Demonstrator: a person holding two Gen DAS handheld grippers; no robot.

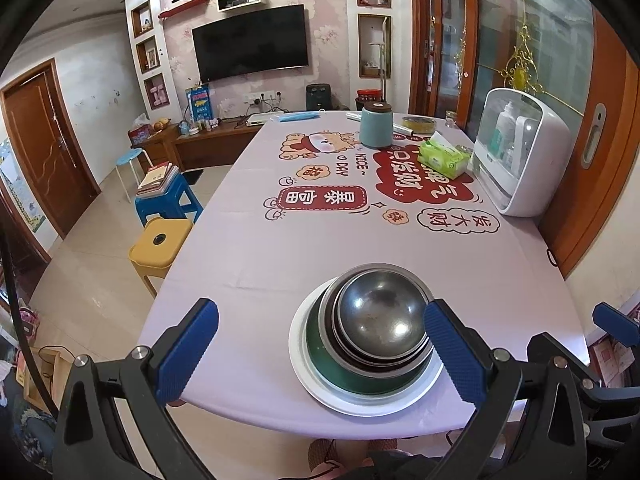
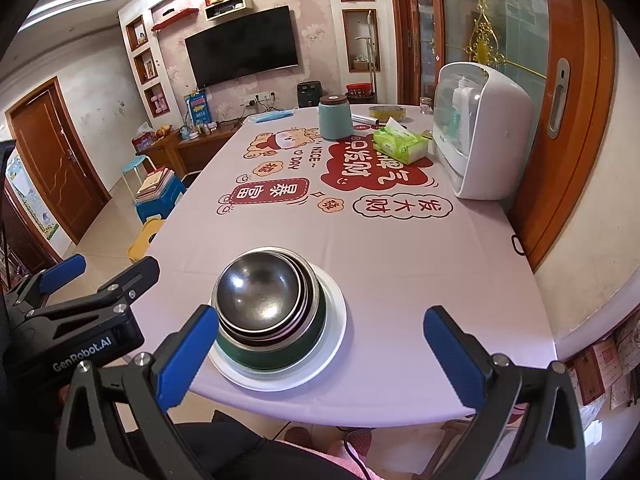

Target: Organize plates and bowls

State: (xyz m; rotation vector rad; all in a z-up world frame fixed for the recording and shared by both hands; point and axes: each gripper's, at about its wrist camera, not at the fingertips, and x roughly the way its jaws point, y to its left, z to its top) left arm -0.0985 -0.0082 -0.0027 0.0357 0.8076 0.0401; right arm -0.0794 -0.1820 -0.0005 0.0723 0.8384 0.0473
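A white round plate (image 1: 304, 364) lay flat on the table, near its front edge. On the plate stood a stack of bowls, all upright and nested one inside another. The lowest was a green bowl (image 1: 340, 372), the widest of them. Above it sat some metal bowls with dark rims; their exact number could not be told. The top steel bowl (image 1: 380, 316) was empty, grey and shiny inside.
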